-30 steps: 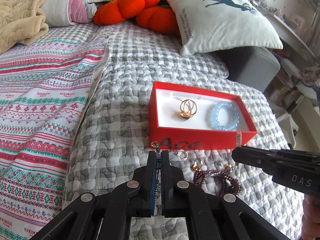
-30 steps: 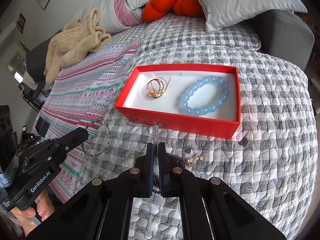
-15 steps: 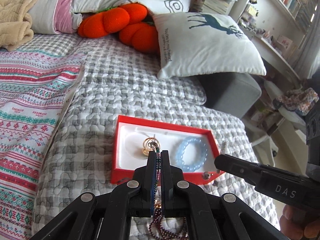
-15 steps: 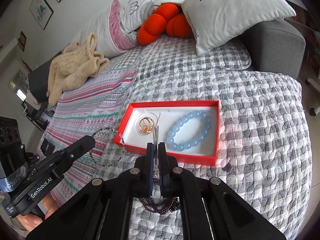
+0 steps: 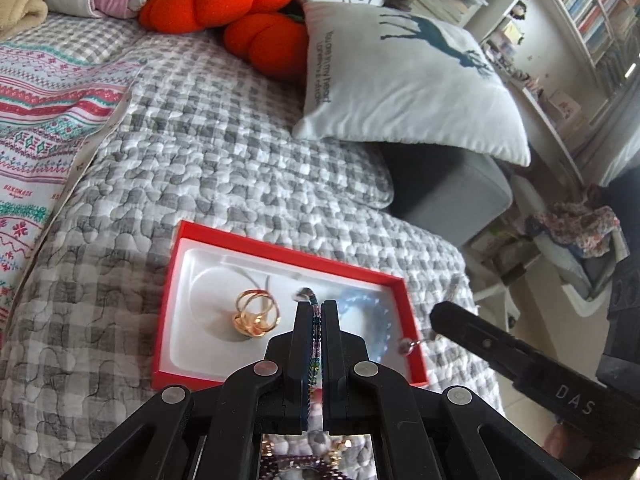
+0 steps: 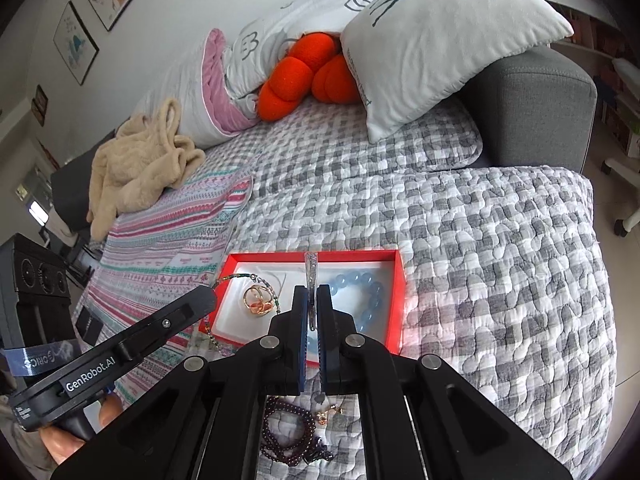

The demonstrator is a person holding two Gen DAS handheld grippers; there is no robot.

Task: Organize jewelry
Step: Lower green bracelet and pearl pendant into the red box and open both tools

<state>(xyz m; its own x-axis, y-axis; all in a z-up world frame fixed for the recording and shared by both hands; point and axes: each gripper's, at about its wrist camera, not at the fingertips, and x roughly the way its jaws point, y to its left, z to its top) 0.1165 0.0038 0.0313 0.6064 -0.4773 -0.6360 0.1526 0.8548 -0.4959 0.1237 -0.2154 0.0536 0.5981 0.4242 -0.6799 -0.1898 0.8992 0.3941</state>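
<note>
Quilted bed [image 6: 480,240], red box [image 6: 394,312], possibly earrings [image 6: 330,412]

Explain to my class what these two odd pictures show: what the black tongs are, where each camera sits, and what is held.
No robot: a person holds a two-finger gripper in each hand, each with a camera looking along its fingers. One picture is the left gripper's view, the other the right gripper's. On the grey checked quilt lies a red box holding a gold ring and a blue bead bracelet. A dark red bead strand lies nearer, outside it. The left gripper pinches a thin beaded chain; the right pinches a glittery hair clip.
</note>
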